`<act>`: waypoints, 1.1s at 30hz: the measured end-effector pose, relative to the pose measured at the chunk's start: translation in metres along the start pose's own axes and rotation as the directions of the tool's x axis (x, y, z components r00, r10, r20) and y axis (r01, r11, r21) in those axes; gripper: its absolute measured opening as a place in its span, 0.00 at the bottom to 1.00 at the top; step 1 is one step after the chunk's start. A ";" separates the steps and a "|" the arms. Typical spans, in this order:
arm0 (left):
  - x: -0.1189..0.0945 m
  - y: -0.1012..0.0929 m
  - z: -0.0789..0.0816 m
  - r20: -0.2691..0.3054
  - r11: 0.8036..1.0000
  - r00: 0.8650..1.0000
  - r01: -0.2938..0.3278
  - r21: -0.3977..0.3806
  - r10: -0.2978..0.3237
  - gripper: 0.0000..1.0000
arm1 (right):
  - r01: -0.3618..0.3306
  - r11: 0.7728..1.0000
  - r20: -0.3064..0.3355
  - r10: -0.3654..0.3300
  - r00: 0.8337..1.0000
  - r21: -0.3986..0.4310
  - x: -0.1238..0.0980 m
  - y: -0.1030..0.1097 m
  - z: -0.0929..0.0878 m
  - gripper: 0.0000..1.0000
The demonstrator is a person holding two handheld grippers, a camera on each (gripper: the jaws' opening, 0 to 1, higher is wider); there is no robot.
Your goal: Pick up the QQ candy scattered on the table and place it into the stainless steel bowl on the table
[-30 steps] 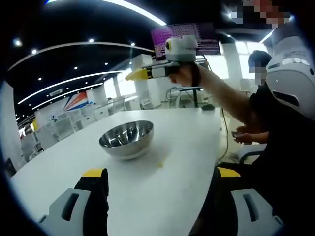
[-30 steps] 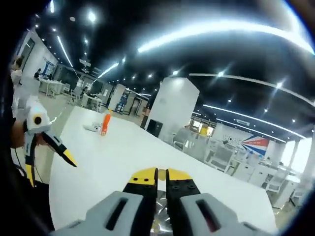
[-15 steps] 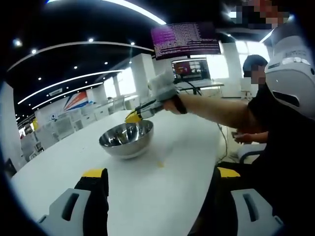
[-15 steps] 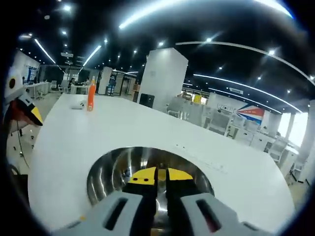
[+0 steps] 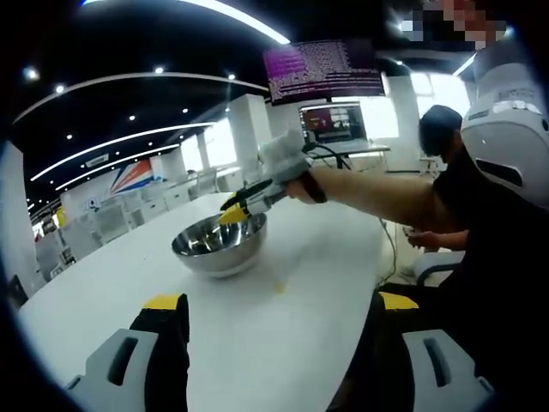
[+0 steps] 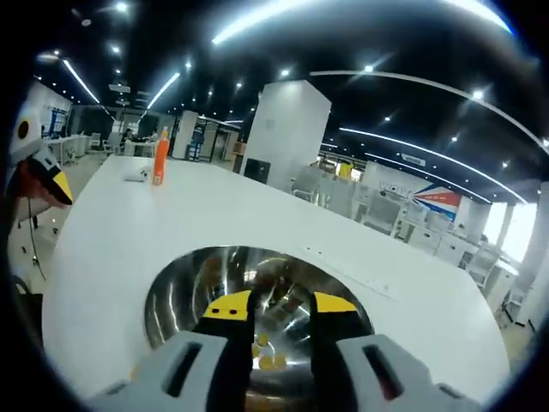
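A stainless steel bowl (image 5: 218,245) stands on the white table (image 5: 330,249). One yellow QQ candy (image 5: 279,288) lies on the table just right of the bowl. My right gripper (image 5: 232,210) hangs over the bowl's rim, held by a person's outstretched arm. In the right gripper view the bowl (image 6: 184,296) lies directly under my right gripper (image 6: 281,305), which is open, and several yellow candies (image 6: 267,358) rest on the bowl's bottom. My left gripper (image 5: 281,301) is wide open and holds nothing, low over the near table. It appears again as the left gripper (image 6: 40,176) at the left edge.
An orange bottle (image 6: 160,159) and a small white object (image 6: 135,174) stand far down the table (image 6: 103,232). A seated person (image 5: 480,240) is at the table's right edge (image 5: 383,257). Monitors (image 5: 330,120) stand behind, at the far end.
My right gripper came down from high above to the bowl and its jaws went from shut to open. Candies now show inside the bowl. The left gripper has not moved.
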State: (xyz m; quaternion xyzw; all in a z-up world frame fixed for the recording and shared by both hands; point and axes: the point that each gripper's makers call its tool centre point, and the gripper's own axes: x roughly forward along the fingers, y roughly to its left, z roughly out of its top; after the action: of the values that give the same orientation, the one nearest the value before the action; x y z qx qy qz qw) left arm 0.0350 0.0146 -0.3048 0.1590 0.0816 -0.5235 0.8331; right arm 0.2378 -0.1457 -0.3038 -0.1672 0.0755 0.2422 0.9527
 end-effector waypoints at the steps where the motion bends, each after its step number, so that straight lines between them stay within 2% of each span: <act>1: 0.000 0.000 0.000 0.000 1.000 1.000 -0.001 -0.001 0.001 0.89 | 0.001 1.000 -0.001 -0.001 1.000 -0.002 0.000 0.000 0.000 0.24; 13: -0.003 0.001 0.000 0.004 1.000 1.000 -0.003 0.001 0.003 0.89 | 0.009 1.000 -0.002 -0.009 1.000 0.005 -0.002 -0.002 -0.001 0.25; 20: -0.003 -0.001 -0.001 0.000 1.000 1.000 0.003 0.001 -0.003 0.89 | 0.024 1.000 0.029 -0.024 0.999 0.010 -0.010 -0.008 0.011 0.26; 25: -0.004 -0.001 0.001 0.007 1.000 1.000 0.000 -0.004 0.000 0.89 | 0.035 0.999 0.079 -0.036 0.996 0.006 -0.023 -0.011 0.035 0.27; 30: -0.004 -0.001 0.001 0.006 1.000 1.000 0.000 -0.004 0.000 0.89 | 0.040 0.999 0.153 -0.036 0.988 -0.021 -0.042 -0.005 0.070 0.28; 33: -0.003 -0.001 0.002 0.008 1.000 1.000 -0.001 -0.003 0.001 0.89 | 0.029 0.999 0.204 -0.018 0.979 -0.047 -0.056 0.006 0.094 0.29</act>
State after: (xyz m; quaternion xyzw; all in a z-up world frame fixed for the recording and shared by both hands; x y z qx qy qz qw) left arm 0.0324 0.0164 -0.3022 0.1556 0.0792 -0.5236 0.8339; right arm 0.1918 -0.1322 -0.2049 -0.1658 -0.0305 0.2486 0.9538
